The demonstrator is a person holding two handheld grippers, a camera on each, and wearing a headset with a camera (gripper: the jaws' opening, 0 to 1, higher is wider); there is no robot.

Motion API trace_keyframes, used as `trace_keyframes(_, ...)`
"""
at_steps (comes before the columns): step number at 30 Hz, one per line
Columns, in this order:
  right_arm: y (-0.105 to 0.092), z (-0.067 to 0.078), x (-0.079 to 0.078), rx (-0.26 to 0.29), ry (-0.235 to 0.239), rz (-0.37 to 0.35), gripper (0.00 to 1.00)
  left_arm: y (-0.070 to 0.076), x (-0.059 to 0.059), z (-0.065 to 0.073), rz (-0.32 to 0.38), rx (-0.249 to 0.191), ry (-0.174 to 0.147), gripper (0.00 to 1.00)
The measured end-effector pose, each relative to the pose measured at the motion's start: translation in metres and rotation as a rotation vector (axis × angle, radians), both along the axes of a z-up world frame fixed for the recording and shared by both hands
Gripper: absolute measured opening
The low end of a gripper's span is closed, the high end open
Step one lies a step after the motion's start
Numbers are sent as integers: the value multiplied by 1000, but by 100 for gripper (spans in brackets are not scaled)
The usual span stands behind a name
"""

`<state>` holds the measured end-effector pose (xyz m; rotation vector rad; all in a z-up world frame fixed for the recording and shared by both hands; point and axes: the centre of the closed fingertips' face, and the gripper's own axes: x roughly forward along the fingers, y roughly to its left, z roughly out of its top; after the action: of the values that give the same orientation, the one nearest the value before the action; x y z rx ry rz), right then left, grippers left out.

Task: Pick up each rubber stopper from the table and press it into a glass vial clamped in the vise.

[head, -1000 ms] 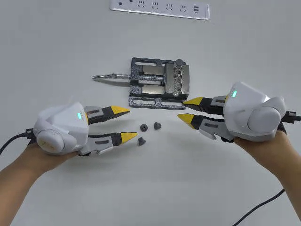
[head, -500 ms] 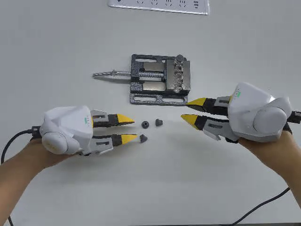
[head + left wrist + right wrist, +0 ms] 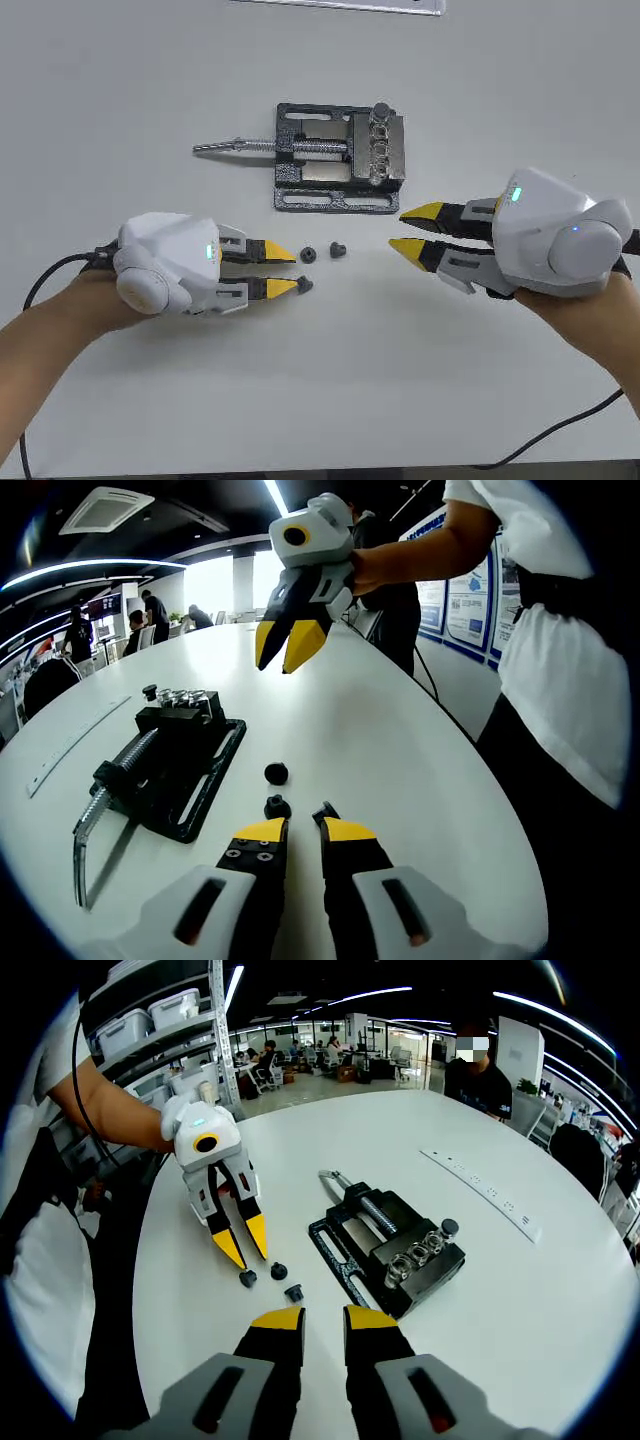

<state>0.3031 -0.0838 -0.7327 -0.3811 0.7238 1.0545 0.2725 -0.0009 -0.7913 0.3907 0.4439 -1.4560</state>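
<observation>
— One stopper (image 3: pixel 318 812) at the tips of the left gripper (image 3: pixel 300 826) is half hidden behind a jaw!
— And the vials (image 3: pixel 379 150) beyond the right gripper (image 3: pixel 398 229) are too small to tell which are plugged. The power strip (image 3: pixel 340 4), farther off, is clipped by the edge.

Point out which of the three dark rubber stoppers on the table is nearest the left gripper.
The dark rubber stopper just off the left gripper's lower jaw tip in the head view; the other two stoppers lie farther toward the metal vise.
</observation>
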Motion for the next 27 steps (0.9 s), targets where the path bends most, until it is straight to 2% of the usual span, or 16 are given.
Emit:
trace_keyframes(17,1,1,1,6,1,1,15,2,-2,2,47,-14,20,10)
trace_keyframes(27,3,0,2,7,2,5,14,3,-4,1,59,-10,14,10)
